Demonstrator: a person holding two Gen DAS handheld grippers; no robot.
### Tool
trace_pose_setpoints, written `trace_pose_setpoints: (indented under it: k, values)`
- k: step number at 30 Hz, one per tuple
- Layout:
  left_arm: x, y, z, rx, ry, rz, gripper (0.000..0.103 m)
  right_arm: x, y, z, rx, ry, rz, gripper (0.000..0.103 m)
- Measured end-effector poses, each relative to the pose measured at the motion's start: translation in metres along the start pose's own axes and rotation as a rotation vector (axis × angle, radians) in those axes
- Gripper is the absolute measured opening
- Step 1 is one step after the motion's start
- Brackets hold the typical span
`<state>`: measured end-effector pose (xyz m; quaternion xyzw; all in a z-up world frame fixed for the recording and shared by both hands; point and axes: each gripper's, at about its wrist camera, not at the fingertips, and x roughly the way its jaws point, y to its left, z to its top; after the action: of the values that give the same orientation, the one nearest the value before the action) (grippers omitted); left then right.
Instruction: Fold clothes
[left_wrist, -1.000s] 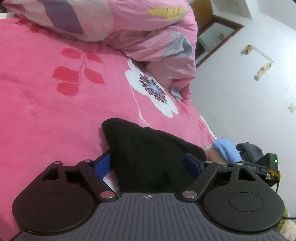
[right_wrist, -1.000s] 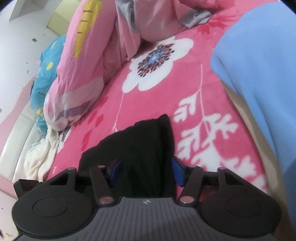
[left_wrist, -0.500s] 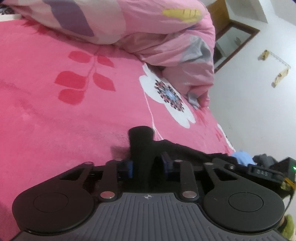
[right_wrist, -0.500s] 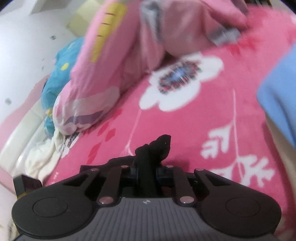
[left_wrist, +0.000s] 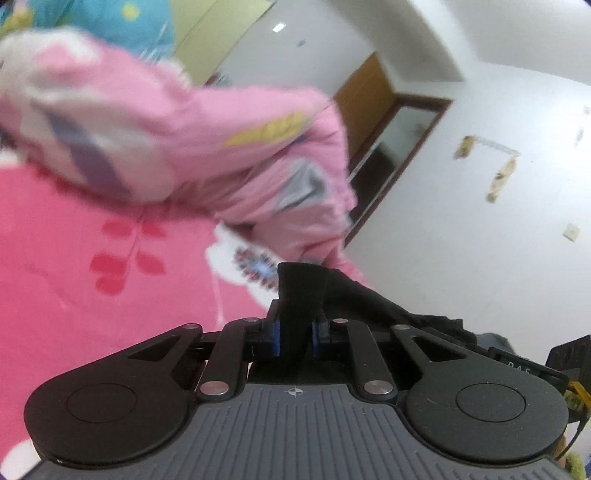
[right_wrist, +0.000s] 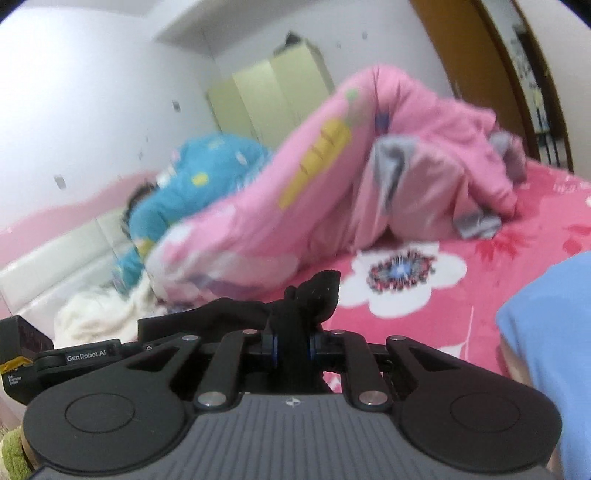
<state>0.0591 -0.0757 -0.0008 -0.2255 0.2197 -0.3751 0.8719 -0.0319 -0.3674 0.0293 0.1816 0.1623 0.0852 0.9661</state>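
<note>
Left tool (left_wrist: 294, 338): jaws have just been closing and now pinch a bunched corner of the black garment (left_wrist: 301, 291) between the blue pads (left_wrist: 275, 338). From the grip the cloth runs off to the right as a taut dark band toward the other tool's body at the frame edge.

Right tool (right_wrist: 291, 341): jaws pressed together on another bunched corner of the same black garment (right_wrist: 317, 291), a crumpled tuft standing above the pads. The cloth trails left from the grip, toward the left tool's casing marked "GenRobot.AI".

Location of garment: held between the two tools above the bed, whose pink floral blanket (left_wrist: 74, 277) shows beneath and beyond it. Whether any part of the garment rests on the blanket cannot be told; the tool bodies hide its lower part.

Surroundings: a heaped pink duvet (right_wrist: 351, 177) with carrot print lies on the bed beyond both grips, near the white flower motif (right_wrist: 400, 275). Behind it, a blue quilt (right_wrist: 207, 162) and white fabric (right_wrist: 96, 314) by the padded headboard. Pale green wardrobe (right_wrist: 273, 92) against the far wall. A light blue sleeve (right_wrist: 546, 332) fills the right edge of the right wrist view. A dark-framed mirror (left_wrist: 402, 136) leans at the white wall. Both views are motion-blurred.
</note>
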Motion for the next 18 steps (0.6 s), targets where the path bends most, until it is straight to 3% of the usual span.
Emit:
trace_pose_setpoints:
  k: [8, 18]
  values:
    - [-0.05, -0.068, -0.001, 0.106, -0.096, -0.099, 0.011, -0.085, 0.026, -0.004, -0.044, -0.159, -0.031, 0.015]
    - [-0.059, -0.152, 0.002, 0.194, -0.122, -0.242, 0.009, -0.184, 0.024, 0.013, -0.117, -0.395, -0.076, 0.015]
